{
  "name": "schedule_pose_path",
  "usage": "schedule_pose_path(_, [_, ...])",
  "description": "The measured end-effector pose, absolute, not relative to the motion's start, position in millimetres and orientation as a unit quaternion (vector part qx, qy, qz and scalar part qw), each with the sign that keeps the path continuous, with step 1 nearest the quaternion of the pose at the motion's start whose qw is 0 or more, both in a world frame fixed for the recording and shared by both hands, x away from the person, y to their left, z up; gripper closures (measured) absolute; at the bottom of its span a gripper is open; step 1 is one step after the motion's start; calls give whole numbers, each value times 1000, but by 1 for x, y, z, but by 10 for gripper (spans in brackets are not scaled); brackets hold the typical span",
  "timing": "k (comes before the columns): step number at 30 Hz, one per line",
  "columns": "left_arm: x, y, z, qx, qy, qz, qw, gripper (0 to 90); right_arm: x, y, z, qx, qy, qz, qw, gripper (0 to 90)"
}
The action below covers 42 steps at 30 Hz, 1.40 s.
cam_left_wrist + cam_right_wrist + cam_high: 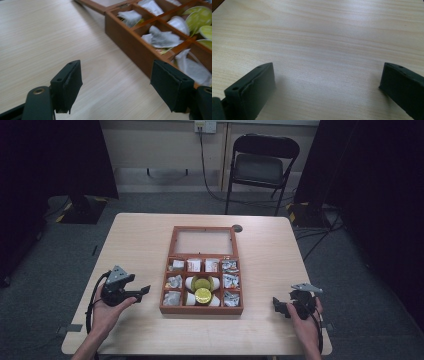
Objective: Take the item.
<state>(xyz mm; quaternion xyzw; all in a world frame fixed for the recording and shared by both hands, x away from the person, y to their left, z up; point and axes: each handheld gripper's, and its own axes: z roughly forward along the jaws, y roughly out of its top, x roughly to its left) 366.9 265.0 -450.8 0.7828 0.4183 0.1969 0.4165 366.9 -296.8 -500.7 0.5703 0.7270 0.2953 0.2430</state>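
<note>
A brown wooden box (201,310) with its glass lid laid open sits at the table's middle. Its compartments hold tea bags and pale sachets; round yellow-green packets (202,288) fill the middle ones. My left gripper (145,291) hovers just left of the box, jaws open with bare table between them. In the left gripper view the box's side wall (135,48) runs past the right jaw, with grey tea bags (162,38) inside. My right gripper (278,305) rests near the table's front right, open over bare wood (324,50).
The light wooden table (140,240) has free room left, right and behind the box. A small dark disc (237,228) lies by the lid's far corner. A folding chair (260,167) stands beyond the table, with dark curtains at both sides.
</note>
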Motion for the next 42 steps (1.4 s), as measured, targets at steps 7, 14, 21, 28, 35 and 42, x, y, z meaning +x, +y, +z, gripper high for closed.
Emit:
schedule_pose_path(7, [374,252,-445,774,418,176,441,250,367,-297,-501,570,727,295,243,0])
schedule_pose_path(14, [376,234,-443,795,392,186,424,251,367,-297,-501,570,727,295,243,0])
schedule_pose_path(21, [378,221,-435,797,380,188,430,251,367,-297,-501,570,727,295,243,0])
schedule_pose_path(28, [382,209,-431,807,366,176,429,287,367,-297,-501,570,727,295,243,0])
schedule_pose_path(35, [384,199,-423,804,359,173,442,274,367,-297,-501,570,727,295,243,0])
schedule_pose_path(42, [388,188,-415,810,340,173,446,272,367,-297,-501,570,727,295,243,0])
